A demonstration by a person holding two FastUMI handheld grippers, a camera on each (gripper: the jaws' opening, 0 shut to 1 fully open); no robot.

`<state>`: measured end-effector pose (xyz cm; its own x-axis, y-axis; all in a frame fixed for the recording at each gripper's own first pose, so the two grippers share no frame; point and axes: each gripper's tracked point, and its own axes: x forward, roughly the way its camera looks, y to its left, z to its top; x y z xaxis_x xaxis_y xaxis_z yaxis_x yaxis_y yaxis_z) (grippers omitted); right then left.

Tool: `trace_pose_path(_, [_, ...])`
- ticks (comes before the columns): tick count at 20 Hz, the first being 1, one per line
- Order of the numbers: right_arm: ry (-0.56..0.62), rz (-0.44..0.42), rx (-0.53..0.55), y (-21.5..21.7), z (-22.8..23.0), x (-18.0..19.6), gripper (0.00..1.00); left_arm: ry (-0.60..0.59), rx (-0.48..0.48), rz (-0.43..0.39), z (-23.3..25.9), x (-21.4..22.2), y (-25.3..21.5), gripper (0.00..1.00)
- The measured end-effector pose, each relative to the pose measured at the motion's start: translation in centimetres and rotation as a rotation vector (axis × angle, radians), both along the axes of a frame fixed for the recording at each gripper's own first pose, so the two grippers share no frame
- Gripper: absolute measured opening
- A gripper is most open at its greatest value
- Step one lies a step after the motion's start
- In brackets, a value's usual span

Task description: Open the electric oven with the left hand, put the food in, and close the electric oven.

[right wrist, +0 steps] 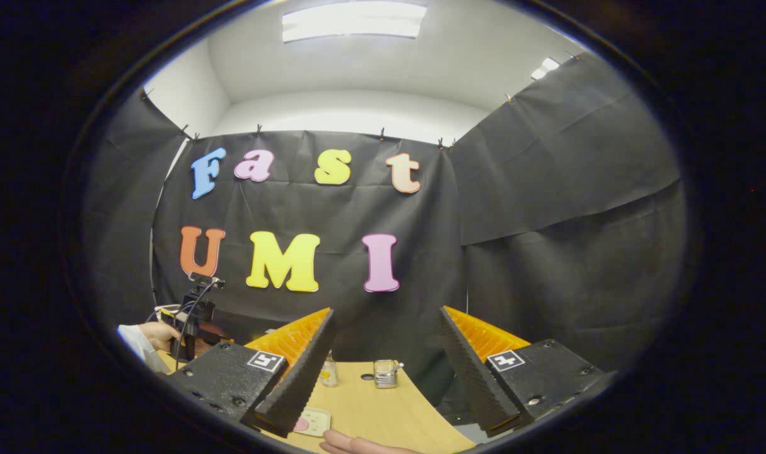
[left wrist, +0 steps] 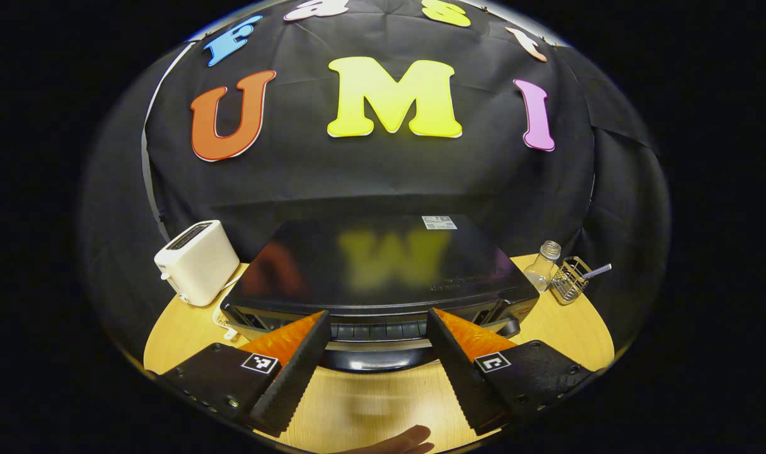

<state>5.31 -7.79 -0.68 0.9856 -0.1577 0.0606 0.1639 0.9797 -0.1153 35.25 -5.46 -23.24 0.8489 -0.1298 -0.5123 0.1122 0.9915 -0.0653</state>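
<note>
Your round light-wood table (left wrist: 565, 334) carries everything here, and the biggest thing on it is the glossy black electric oven (left wrist: 383, 271), which sits dead ahead in your left gripper view with its flat top mirroring the wall behind and its door edge and handle facing you, the door looking closed. To the oven's left, just beside it, stands a cream-white two-slot toaster (left wrist: 197, 261), and to the oven's right you have a small clear glass bottle (left wrist: 542, 265) next to a wire-mesh holder (left wrist: 570, 287) with a thin handle poking out of it. Your left gripper (left wrist: 377, 328) hovers just in front of the oven's front edge with its fingers spread wide and nothing between them, the handle showing in the gap. At the bottom of that view a fingertip (left wrist: 408, 439) of a hand rests near the table's near edge. In your right gripper view the right gripper (right wrist: 386, 350) is held up facing the booth wall, fingers likewise apart and empty. Beyond them the table holds a little bottle (right wrist: 329, 372), a small metal holder (right wrist: 386, 373) and, nearer you, a pale flat plate with a pink piece of food (right wrist: 311, 421) partly hidden behind the left finger. Far left, your other hand (right wrist: 157, 334) grips the other tool
</note>
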Motion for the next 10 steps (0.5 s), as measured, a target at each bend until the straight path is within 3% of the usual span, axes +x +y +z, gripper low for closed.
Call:
trace_pose_path(4, [0.014, 0.009, 0.027, 0.3, 0.0, -1.7, 1.0, 0.017, 0.01, -0.005, -0.7, -2.5, 0.1, 0.97])
trace_pose_path(10, [0.024, 0.013, 0.022, 0.5, -0.2, -3.4, 1.0, 0.207, 0.0, -0.008, -7.2, -7.5, 0.7, 0.97])
